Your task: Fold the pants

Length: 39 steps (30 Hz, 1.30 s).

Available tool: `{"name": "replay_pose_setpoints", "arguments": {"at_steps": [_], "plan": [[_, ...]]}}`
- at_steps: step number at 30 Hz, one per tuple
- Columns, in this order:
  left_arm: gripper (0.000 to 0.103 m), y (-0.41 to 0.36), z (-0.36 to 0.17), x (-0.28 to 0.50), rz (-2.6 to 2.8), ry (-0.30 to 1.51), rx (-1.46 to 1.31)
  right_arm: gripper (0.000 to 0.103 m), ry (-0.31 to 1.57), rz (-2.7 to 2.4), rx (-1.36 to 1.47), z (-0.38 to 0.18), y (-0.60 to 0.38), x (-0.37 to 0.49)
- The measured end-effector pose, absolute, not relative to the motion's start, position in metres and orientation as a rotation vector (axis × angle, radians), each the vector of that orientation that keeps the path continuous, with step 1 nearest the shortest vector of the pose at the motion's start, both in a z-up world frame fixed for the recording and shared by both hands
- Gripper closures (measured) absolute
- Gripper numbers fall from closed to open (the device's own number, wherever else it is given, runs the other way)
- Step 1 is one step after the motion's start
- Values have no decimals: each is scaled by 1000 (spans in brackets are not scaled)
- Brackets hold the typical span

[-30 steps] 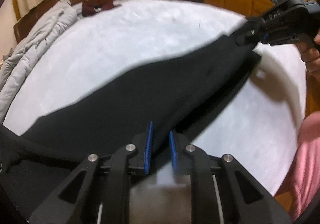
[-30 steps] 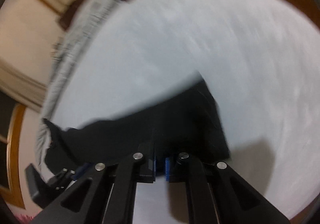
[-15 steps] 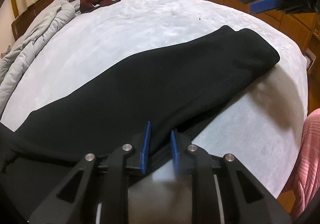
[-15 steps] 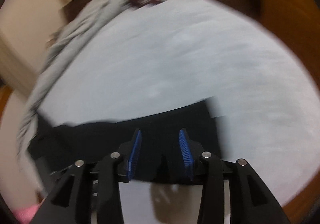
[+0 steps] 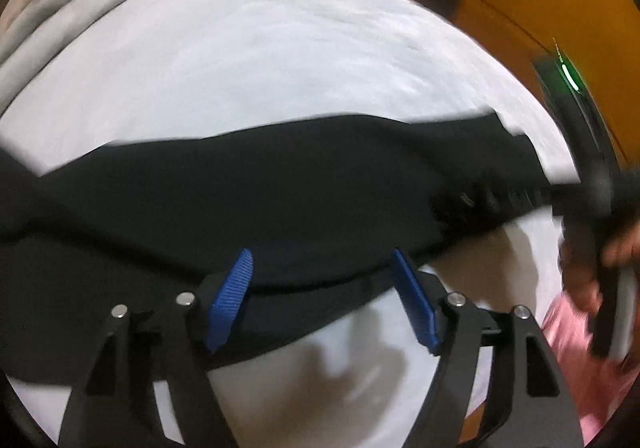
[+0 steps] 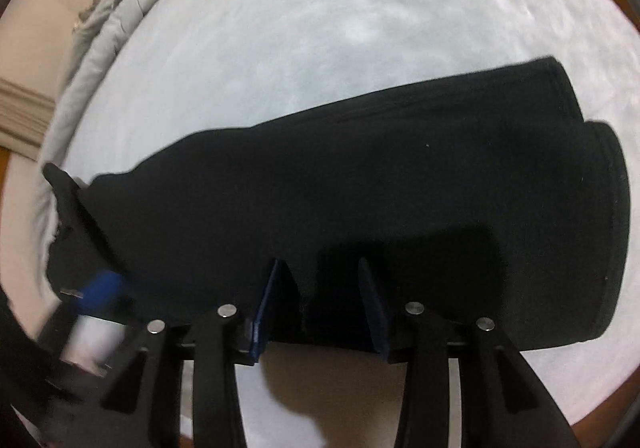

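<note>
The black pants [image 6: 360,183] lay flat across the pale bed [image 6: 320,27], legs together. The left gripper [image 5: 324,300] had just been opening, jaws wide, nothing clamped; the right gripper [image 6: 320,308] stood apart above the cloth

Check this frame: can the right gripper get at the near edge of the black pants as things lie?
Probably yes. The right gripper hangs open right over the near edge of the pants, which lie flat on the bed; nothing sits between them.
</note>
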<state>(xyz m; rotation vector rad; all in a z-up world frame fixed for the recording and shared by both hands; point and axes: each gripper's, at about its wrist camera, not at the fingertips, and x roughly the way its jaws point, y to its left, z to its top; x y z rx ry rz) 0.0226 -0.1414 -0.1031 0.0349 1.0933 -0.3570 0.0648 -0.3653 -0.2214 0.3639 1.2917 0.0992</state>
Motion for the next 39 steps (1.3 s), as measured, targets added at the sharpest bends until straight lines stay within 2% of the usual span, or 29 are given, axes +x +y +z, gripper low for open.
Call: {"name": "replay_pose_setpoints", "arguments": {"at_steps": [5,9,17,18,19,20,21,22,24,33,39], "plan": [[23,-70,-102,65,-58,1253,-98,37,1286,49,248,-219,-334,66],[23,-37,-102,90,12,1325,-213,36,1267,0,208,-219,-321,64],[22,-10,-114,138,112,1429,-213,36,1269,16,234,-219,-323,62],[31,-7,-118,140,109,1442,-233,36,1268,17,235,-219,-324,60],[49,-2,-122,140,99,1453,-271,36,1267,18,237,-219,-327,58],[58,1,-125,141,88,1462,-301,36,1266,19,237,-219,-327,58],[72,4,-128,139,74,1475,-324,36,1266,20,238,-219,-326,58],[80,6,-130,137,60,1473,-338,36,1266,23,241,-219,-343,55],[88,8,-127,128,50,1421,-350,36,1269,29,251,-222,-348,61],[94,0,-107,30,109,1143,-350,38,1284,50,271,-221,-357,63],[92,-24,-137,-12,139,1053,-256,39,1294,51,263,-218,-360,63]]}}
